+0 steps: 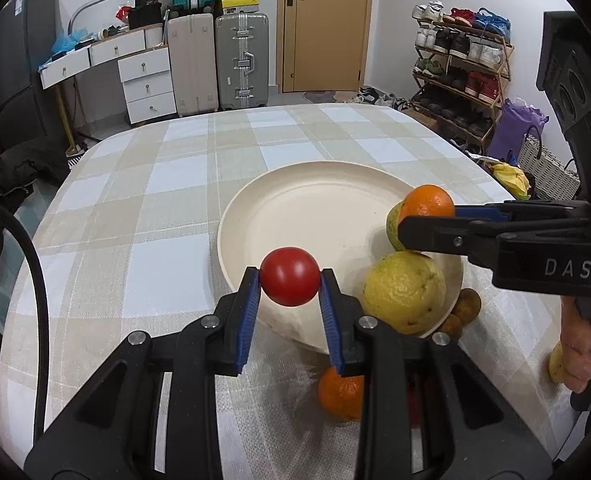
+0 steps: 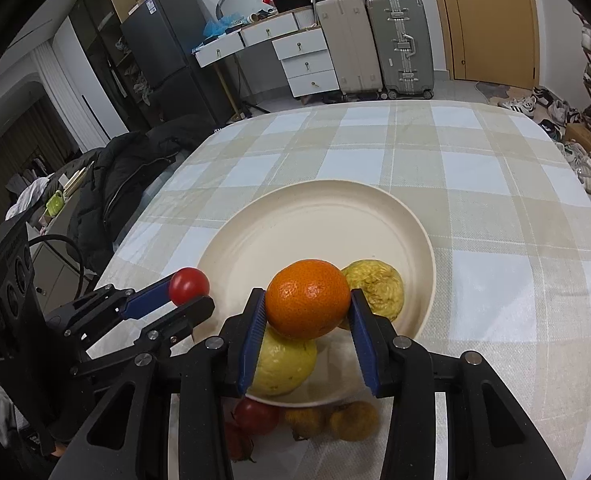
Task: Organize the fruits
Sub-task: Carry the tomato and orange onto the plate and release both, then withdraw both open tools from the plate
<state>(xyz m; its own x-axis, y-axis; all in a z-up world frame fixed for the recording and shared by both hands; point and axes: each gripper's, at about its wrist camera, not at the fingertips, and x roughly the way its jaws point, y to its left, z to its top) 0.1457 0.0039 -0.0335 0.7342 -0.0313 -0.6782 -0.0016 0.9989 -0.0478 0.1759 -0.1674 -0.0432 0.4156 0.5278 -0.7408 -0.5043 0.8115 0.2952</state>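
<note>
My left gripper (image 1: 290, 278) is shut on a red tomato (image 1: 290, 276) and holds it over the near left rim of a cream plate (image 1: 315, 208). It also shows in the right wrist view (image 2: 191, 292) with the tomato (image 2: 188, 285). My right gripper (image 2: 307, 304) is shut on an orange (image 2: 308, 298) above the plate (image 2: 315, 220); in the left wrist view the orange (image 1: 427, 200) is at the plate's right side. Two yellow-green fruits (image 1: 403, 290) (image 2: 375, 284) lie in the plate.
On the checked tablecloth (image 1: 135, 220) near the plate's front edge lie another orange (image 1: 341, 396), a red tomato (image 2: 255, 416) and small brown fruits (image 2: 351, 420). A yellow fruit (image 1: 555, 364) lies at the right. Suitcases, drawers and a shoe rack stand beyond the table.
</note>
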